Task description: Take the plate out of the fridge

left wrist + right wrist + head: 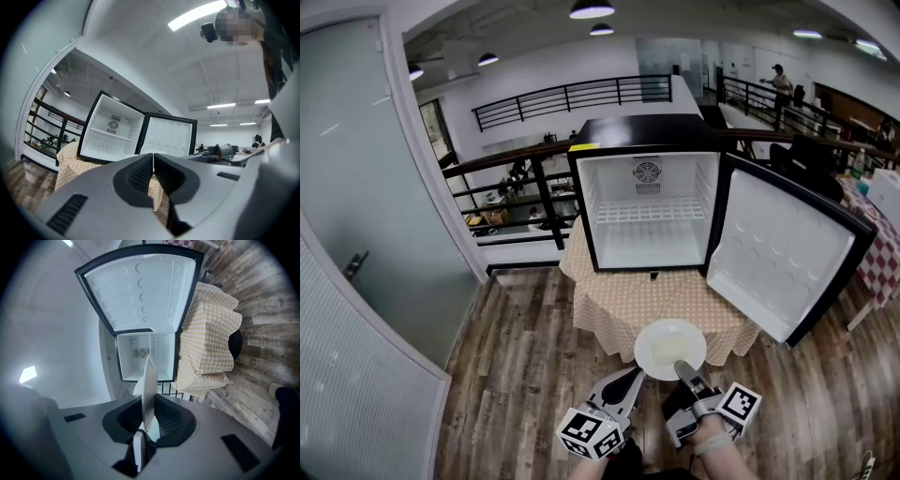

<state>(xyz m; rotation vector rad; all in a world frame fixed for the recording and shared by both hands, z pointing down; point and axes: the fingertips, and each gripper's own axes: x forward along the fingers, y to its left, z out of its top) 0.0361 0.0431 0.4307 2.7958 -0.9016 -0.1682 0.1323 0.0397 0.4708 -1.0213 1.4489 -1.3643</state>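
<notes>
Two marker cubes sit nearest, one on each gripper, at the bottom edge of the head view. The left gripper (636, 374) has its jaws pressed together, with only a thin pale line between them. Its tip lies right at the plate's near-left rim, and I cannot tell whether it grips that rim. The right gripper (682, 367) pinches the near rim of the one white plate (670, 345), which stands edge-on between its jaws in the right gripper view.

The plate is out of the fridge. It is held level in the air at the near edge of the table, over the hanging front of the yellow checked cloth (609, 305) and the wood-plank floor (534, 375).

Beyond it, one small black fridge (642, 131) stands on the cloth toward the far edge of the table. Its single door (778, 248) is swung wide open to the right. The white inside holds one wire shelf (649, 212) and one round fan grille (647, 172) on the back wall.

At the right edge, a second table with a red checked cloth (886, 253) shows in part. Farther back are black railings (572, 94), and one person (780, 84) stands far off at the upper right.
</notes>
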